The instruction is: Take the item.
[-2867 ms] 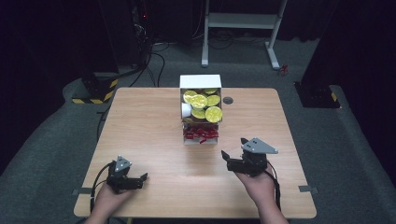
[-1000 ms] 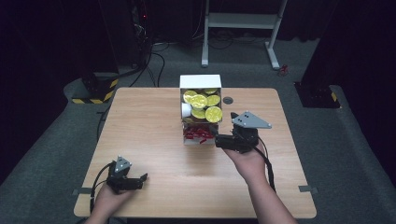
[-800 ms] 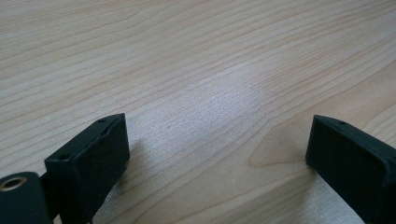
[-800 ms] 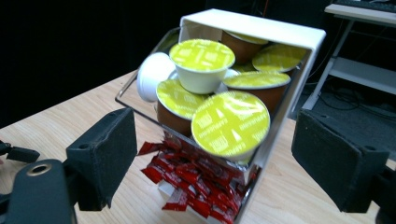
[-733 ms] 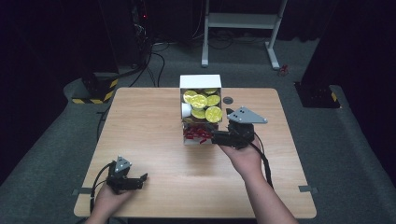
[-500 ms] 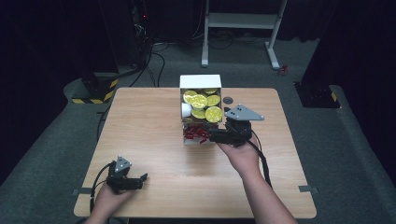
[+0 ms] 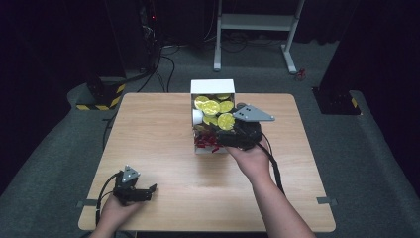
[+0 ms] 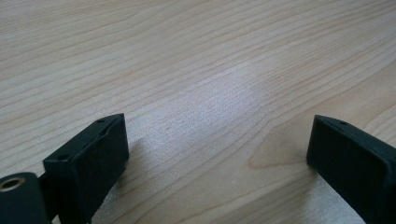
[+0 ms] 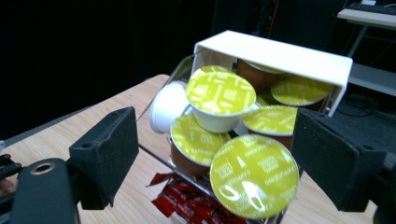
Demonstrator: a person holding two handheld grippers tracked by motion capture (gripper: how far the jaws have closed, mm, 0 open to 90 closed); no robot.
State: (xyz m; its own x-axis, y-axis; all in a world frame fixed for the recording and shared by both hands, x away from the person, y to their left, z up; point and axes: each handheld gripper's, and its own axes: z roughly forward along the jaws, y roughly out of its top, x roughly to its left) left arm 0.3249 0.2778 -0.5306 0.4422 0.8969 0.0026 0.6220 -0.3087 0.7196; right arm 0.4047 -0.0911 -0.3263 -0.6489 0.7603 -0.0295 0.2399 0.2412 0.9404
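right gripper (image 7: 221, 139) has reached the capsule box (image 7: 213, 87), jaws open; left gripper (image 7: 148, 191) rests open.

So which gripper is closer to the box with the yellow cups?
The right. The right gripper is right at the front of the box of yellow-lidded cups, jaws open around the cups. The left gripper rests far off at the table's near corner.

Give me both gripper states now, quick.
Left gripper: open, empty, low over the table.
Right gripper: open, holding nothing, jaws either side of the capsules in the box.
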